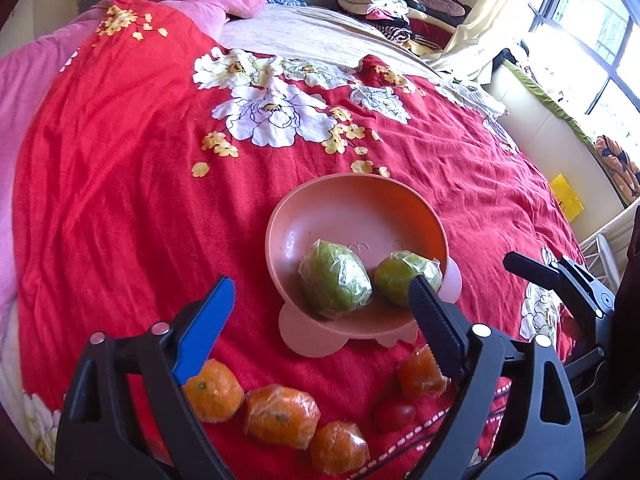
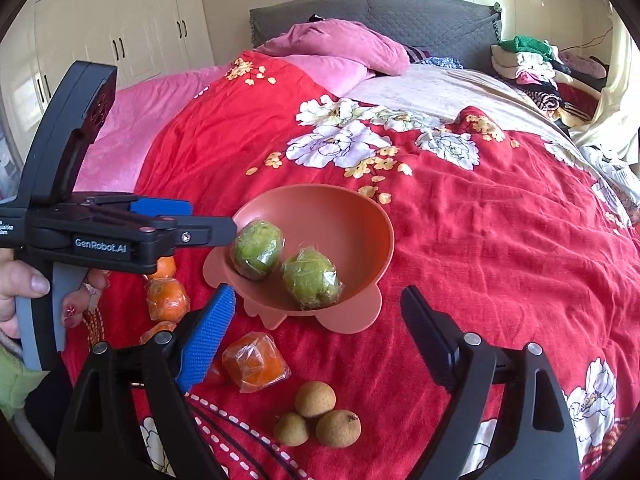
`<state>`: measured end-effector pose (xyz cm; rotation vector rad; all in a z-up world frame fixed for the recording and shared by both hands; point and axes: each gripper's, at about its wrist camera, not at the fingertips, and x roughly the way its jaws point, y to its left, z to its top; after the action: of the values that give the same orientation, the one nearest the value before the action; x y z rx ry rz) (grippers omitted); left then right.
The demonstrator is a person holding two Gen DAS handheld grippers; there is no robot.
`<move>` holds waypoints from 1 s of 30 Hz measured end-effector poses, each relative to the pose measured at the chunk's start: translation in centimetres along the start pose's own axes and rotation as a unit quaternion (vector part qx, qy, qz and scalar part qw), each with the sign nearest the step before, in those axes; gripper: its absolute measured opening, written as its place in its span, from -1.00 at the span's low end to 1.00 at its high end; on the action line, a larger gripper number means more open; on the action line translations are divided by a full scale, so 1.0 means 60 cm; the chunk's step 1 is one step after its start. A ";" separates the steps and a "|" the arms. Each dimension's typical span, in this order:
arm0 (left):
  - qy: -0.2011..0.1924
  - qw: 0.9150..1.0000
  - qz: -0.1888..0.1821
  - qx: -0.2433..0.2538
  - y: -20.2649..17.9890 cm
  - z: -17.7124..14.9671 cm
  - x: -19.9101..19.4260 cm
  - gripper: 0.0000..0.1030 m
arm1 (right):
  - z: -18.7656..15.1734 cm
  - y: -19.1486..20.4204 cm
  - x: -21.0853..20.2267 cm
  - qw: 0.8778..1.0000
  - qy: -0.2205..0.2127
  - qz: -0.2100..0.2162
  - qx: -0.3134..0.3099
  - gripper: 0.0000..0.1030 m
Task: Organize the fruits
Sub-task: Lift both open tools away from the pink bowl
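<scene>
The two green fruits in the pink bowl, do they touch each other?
Apart. In the right wrist view, a strip of the pink bowl floor shows between the two green fruits; the left wrist view shows a gap too.

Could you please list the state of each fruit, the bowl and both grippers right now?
Left gripper: open, holding nothing.
Right gripper: open, holding nothing.
Bowl: upright on the bedspread, holding two fruits.
Green fruits: plastic-wrapped, in the bowl.
Oranges: wrapped, on the bedspread.
Small brown fruits: unwrapped, clustered on the bedspread.
</scene>
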<state>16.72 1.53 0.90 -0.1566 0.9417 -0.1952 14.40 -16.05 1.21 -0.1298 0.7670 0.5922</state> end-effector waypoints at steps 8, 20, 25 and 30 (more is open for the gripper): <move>-0.019 1.000 0.014 -0.004 0.008 -0.002 -0.031 0.81 | 0.002 -0.001 -0.018 1.000 -0.012 -0.012 0.003 0.79; -0.036 0.999 0.034 -0.022 0.040 -0.016 -0.072 0.81 | 0.000 -0.004 -0.050 0.999 -0.030 -0.024 0.009 0.82; -0.035 0.998 0.041 -0.022 0.044 -0.030 -0.083 0.81 | -0.003 0.001 -0.061 0.999 -0.032 -0.024 0.006 0.82; -0.030 0.998 0.042 -0.020 0.044 -0.050 -0.090 0.81 | -0.011 0.012 -0.066 0.999 -0.027 -0.020 -0.001 0.82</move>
<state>11.45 5.21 2.86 -0.1581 0.8907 -0.0947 11.33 -17.47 3.53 -0.1313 0.7102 0.5569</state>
